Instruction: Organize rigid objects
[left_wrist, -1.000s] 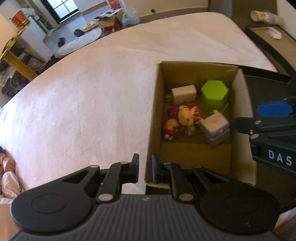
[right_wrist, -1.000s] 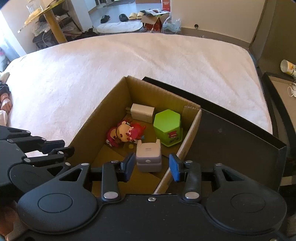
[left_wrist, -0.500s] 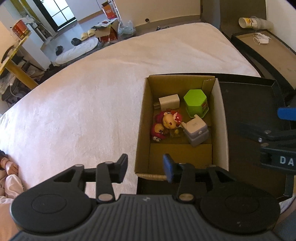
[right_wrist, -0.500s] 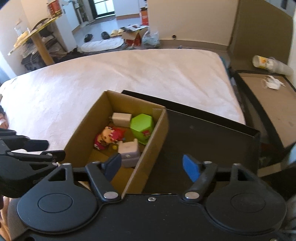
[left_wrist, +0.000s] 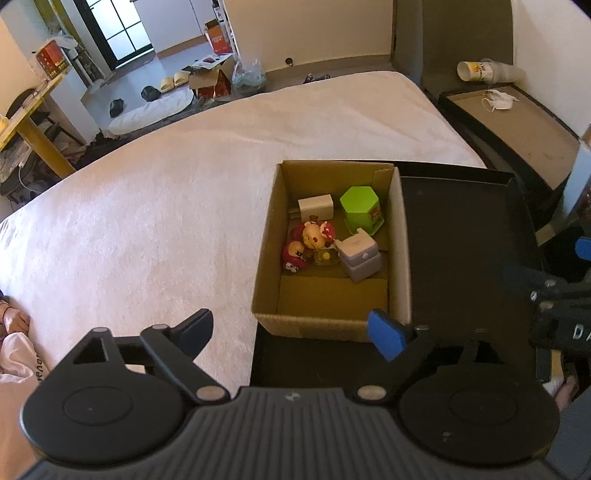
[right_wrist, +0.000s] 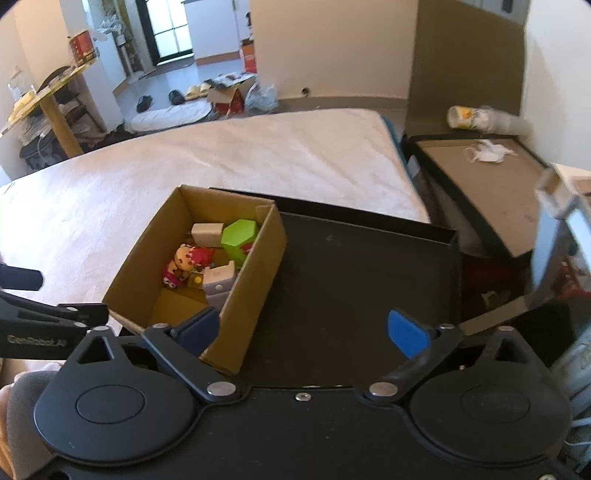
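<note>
Both tools, left tool (left_wrist: 295, 334) and right tool (right_wrist: 308, 330), have just been opening, empty. We see bare bed (left_wrist: 166, 206) left of the cardboard box (left_wrist: 400, 236); only our right view shows the box's far outer wall.

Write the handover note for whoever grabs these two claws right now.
Left claw: open, jaws have just been opening, nothing between them.
Right claw: open, just been opening too, empty.
Cardboard box sits in the black tray on the white bed. Inside: white charger, green hexagonal container, red doll figures, grey cube adapter.
Done: those four lie in the box.
Left: nothing loose shows on the bed or tray; check beyond these views.
</note>
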